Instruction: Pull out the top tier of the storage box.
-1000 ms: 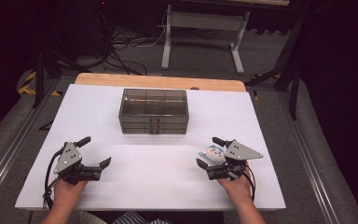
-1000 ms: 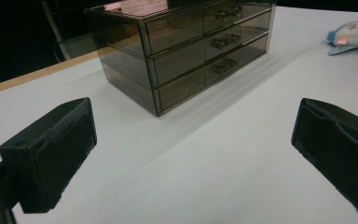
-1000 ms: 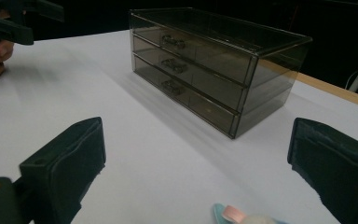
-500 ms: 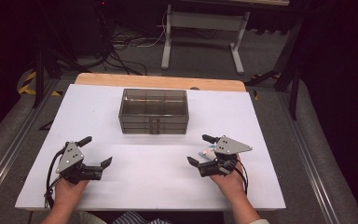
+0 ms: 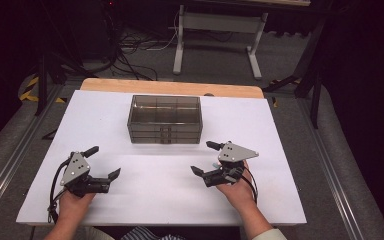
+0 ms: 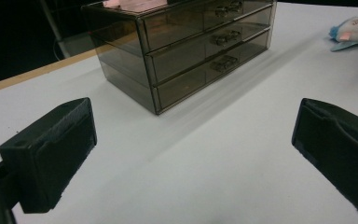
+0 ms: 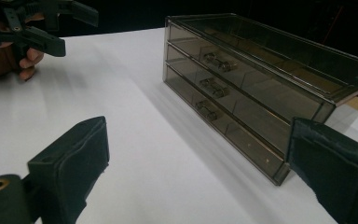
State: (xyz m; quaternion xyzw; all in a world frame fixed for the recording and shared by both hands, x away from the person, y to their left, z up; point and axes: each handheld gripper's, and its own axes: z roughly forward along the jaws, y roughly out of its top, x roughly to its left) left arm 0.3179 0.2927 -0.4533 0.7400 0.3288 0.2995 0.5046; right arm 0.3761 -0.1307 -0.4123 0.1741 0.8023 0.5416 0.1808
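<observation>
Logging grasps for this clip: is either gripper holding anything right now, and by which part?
Nothing is held. The left gripper and right gripper are both open over the white table.

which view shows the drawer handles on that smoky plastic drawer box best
The right gripper view: the drawer box sits close, its three handles stacked clearly on the drawer fronts. The left gripper view shows the handles smaller and farther off. In the high view they are tiny specks.
</observation>
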